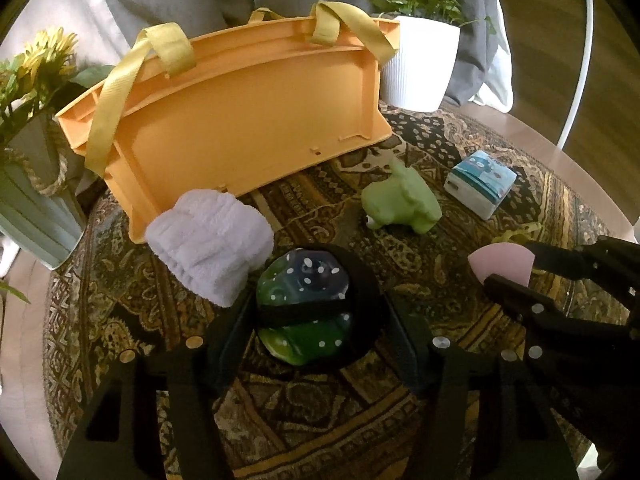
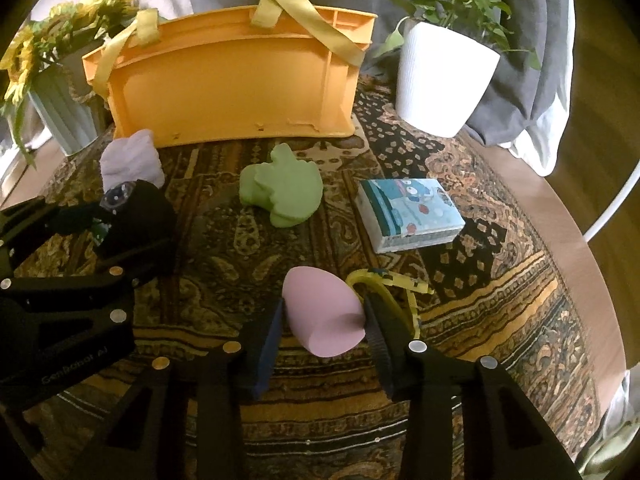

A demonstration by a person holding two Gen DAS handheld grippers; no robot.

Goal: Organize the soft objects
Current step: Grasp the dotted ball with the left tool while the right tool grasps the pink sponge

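Our left claw (image 1: 306, 312) grips the spotted green toy (image 1: 304, 304) and our right claw (image 2: 324, 320) pinches the pink sponge (image 2: 324, 316), both in front of the orange crate (image 2: 232, 80). Soft and squashed, either could slip free and fall short of the crate's rim.

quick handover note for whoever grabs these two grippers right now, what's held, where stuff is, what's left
Left gripper: shut on the green spotted squishy toy, beside the white rolled towel.
Right gripper: shut on the pink egg-shaped sponge, just above the patterned cloth.
The orange crate stands at the back; its inside is hidden in both views.
Lying loose on the cloth: the towel, the light green frog toy, the tissue pack, the yellow strip.
Left to do: place both held pieces, probably in the crate, then the loose ones.
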